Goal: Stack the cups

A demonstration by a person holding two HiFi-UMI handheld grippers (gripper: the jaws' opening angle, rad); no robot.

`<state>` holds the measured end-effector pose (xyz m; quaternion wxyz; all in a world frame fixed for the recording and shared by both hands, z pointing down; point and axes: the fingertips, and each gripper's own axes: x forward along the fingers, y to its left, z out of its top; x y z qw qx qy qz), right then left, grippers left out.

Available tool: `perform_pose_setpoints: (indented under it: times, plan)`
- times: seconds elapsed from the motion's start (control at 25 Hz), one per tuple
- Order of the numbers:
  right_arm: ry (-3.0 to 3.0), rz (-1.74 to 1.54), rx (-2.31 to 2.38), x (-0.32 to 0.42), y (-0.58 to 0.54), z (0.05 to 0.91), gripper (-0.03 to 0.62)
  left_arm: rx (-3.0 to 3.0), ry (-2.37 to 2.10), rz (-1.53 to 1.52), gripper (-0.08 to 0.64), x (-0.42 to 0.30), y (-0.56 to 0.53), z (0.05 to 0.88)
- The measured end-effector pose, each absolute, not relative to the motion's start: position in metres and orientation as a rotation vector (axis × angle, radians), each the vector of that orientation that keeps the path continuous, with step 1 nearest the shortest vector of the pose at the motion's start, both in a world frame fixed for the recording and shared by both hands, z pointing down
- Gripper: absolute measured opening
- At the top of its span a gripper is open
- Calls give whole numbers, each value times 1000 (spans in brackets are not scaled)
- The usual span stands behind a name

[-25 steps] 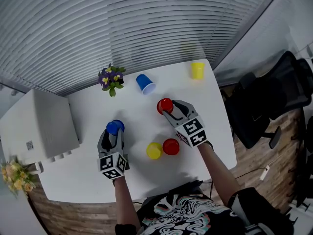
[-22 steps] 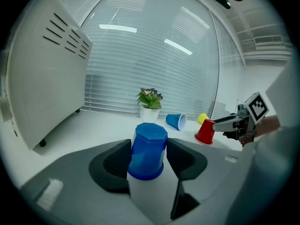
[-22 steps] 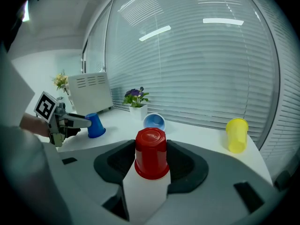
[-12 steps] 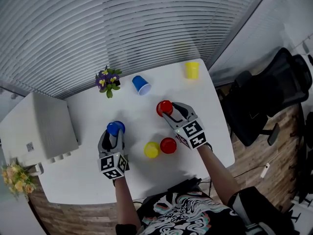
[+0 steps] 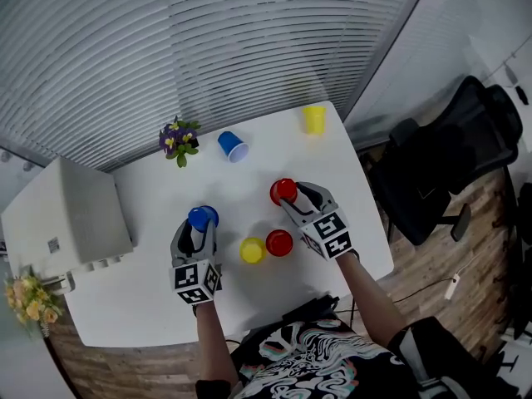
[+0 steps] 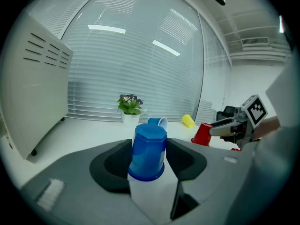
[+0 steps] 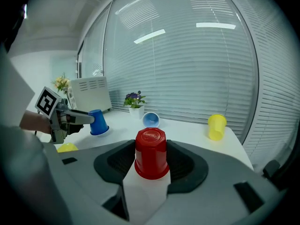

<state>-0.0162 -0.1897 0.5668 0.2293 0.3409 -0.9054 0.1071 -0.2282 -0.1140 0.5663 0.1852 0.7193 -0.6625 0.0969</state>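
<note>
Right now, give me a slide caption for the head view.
Cup stacking: left gripper grips an inverted blue cup, right gripper an inverted red cup, over a white table.

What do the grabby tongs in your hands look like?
The left grey plastic tongs and the right grey plastic tongs match: two chunky jaws with dark pads, and a white cube with black square markers on the back. No cables show. The person wears a black top with a pale swirly print.
</note>
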Motion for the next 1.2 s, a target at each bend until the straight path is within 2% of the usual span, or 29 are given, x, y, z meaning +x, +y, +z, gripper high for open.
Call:
perform_pose_setpoints:
  times: [1.2]
  plan:
    - [-2424,332,1001,39,-111,580,206,2243,-1706,223,224,-148,-90,516]
